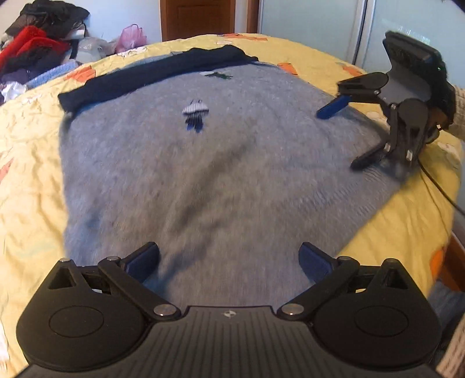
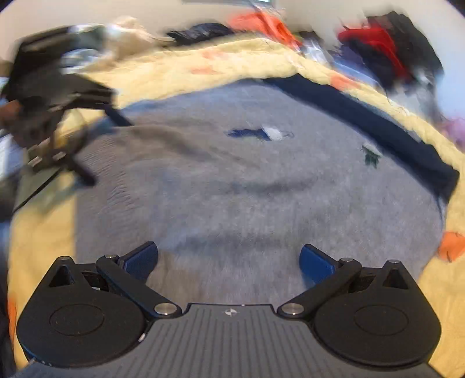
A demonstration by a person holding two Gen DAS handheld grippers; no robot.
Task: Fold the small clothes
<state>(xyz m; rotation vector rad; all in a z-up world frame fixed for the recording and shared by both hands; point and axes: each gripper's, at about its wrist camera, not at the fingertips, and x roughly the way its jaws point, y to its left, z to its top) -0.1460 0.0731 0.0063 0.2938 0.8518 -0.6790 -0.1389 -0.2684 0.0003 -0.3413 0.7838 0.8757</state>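
Note:
A grey-blue knitted sweater (image 1: 203, 174) lies spread flat on the yellow bedspread (image 1: 29, 174), with a dark navy band (image 1: 145, 72) along its far edge and small embroidered motifs (image 1: 195, 114). My left gripper (image 1: 229, 261) is open and empty just above the sweater's near edge. My right gripper (image 1: 343, 136) shows at the right of the left wrist view, open, over the sweater's right edge. In the blurred right wrist view the sweater (image 2: 247, 189) fills the middle, my right gripper (image 2: 229, 261) is open and empty above it, and my left gripper (image 2: 101, 145) is at the left, open.
A pile of red and dark clothes (image 1: 35, 49) and a pink bag (image 1: 130, 37) sit beyond the bed's far left corner. A wooden door (image 1: 197, 17) and pale wardrobe panels (image 1: 319, 26) stand behind. The bed's edge (image 1: 453, 261) drops off at the right.

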